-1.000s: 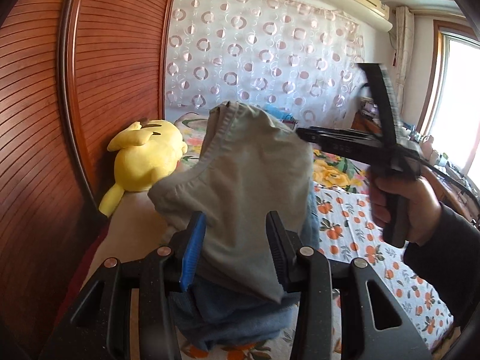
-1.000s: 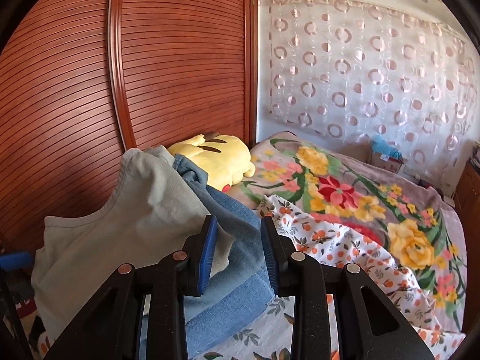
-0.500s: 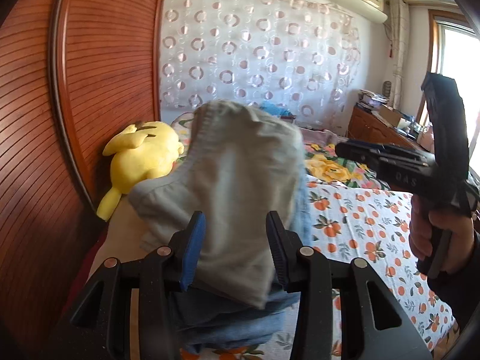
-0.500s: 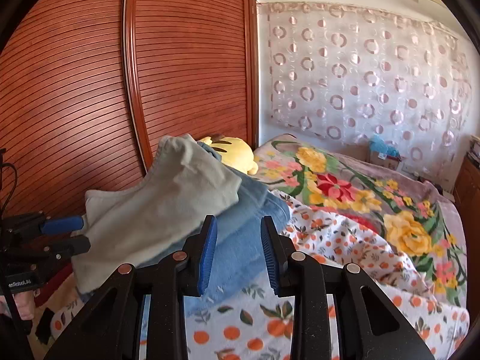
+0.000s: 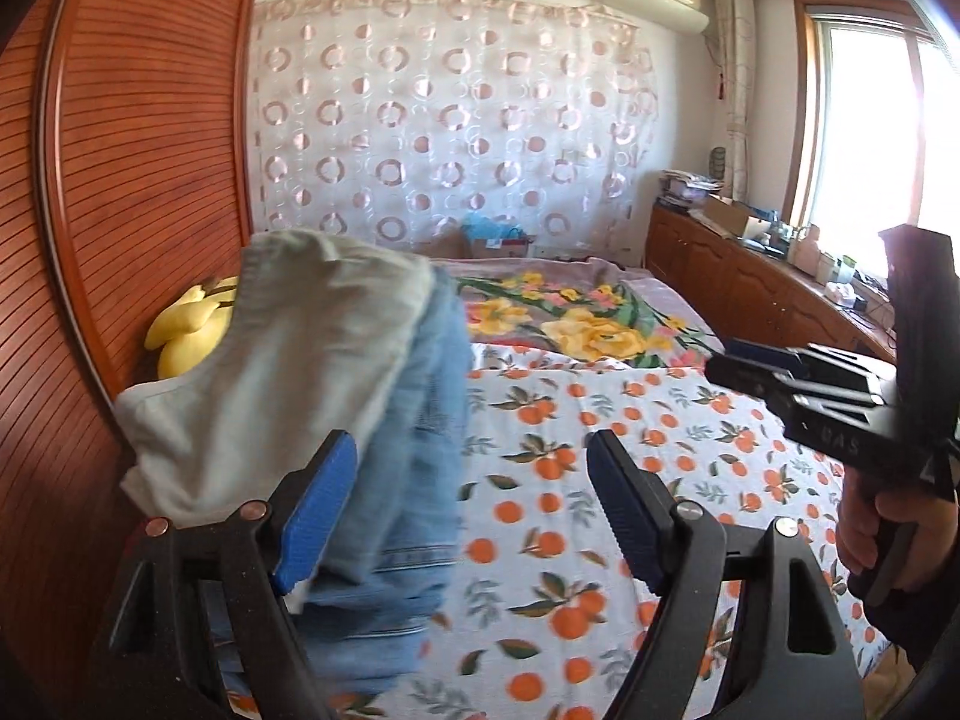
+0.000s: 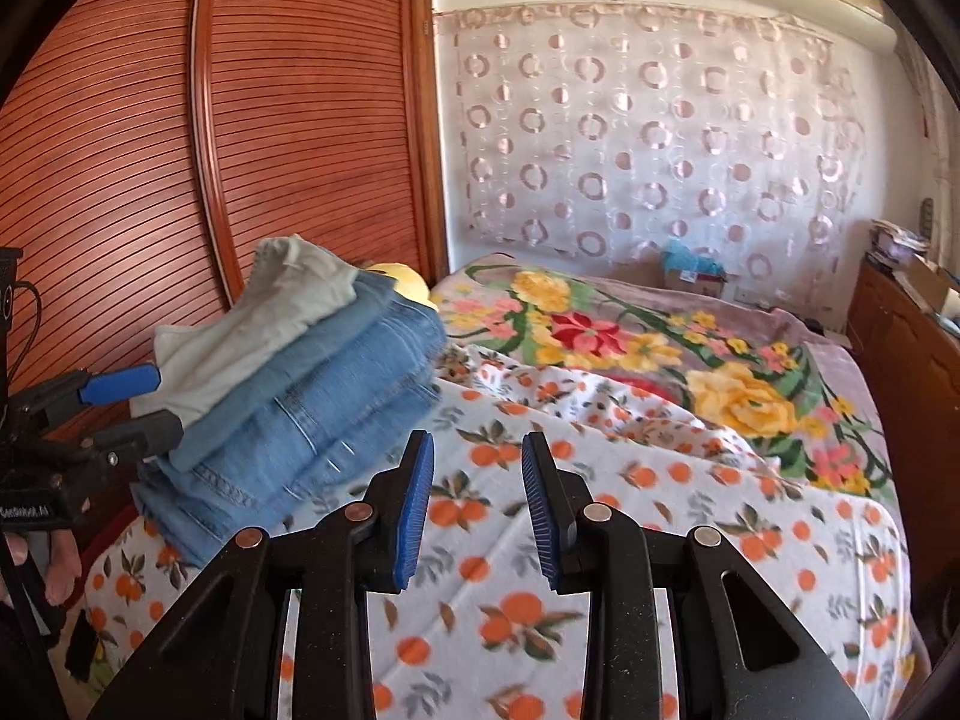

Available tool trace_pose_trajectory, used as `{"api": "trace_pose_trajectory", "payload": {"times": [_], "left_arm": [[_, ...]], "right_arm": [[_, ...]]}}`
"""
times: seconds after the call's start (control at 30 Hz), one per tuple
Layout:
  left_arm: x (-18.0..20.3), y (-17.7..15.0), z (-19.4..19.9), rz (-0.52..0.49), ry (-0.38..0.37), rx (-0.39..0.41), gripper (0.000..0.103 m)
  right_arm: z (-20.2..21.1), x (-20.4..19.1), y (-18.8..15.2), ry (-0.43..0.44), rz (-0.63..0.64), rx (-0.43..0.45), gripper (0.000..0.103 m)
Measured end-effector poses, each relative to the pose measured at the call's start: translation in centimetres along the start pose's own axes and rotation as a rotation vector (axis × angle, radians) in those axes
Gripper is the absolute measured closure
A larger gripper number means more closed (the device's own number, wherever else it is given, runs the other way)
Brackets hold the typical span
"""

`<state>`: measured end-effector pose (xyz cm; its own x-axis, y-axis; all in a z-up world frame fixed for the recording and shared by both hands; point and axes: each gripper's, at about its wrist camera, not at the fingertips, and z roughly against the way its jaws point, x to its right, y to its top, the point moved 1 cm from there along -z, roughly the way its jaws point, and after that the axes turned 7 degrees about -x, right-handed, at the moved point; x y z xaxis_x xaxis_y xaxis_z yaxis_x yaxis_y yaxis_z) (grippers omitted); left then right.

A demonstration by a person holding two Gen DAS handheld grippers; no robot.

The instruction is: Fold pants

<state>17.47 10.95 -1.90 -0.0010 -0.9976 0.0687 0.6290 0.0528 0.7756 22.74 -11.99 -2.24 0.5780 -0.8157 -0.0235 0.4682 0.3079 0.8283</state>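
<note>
The left tool (image 5: 468, 504) has spread wide and let go of the folded pants (image 6: 288, 396), which now sit at the bed's (image 6: 600, 516) left edge. The right tool (image 6: 477, 510), also spread, holds nothing. The fold looks finished.

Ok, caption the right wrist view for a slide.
Folded jeans under a grey garment on the orange-print bedsheet.

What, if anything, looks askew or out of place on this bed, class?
The folded stack stands out: it tilts, far end raised, at the bed's left edge instead of lying flat on the orange-print sheet. The grey garment sits askew on the jeans. The left gripper is open beside it.
</note>
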Motion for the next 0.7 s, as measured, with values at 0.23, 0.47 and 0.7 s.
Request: {"api": "trace_pose_trajectory", "payload": {"times": [0.23,0.47,0.7], "left_arm": [[4.2,-0.2,0.5,-0.050,-0.055,0.009,0.023],[8.0,-0.4,2.4,-0.090,-0.075,0.036,0.023],[10.3,-0.4,5.0,-0.107,-0.138,0.047,0.023]], "right_arm": [[4.4,0.2,-2.6,-0.062,-0.044,0.011,0.051],[8.0,-1.2,-4.4,-0.131,-0.088,0.035,0.040],[12.0,-3.2,-5.8,-0.192,-0.127,0.083,0.039]]}}
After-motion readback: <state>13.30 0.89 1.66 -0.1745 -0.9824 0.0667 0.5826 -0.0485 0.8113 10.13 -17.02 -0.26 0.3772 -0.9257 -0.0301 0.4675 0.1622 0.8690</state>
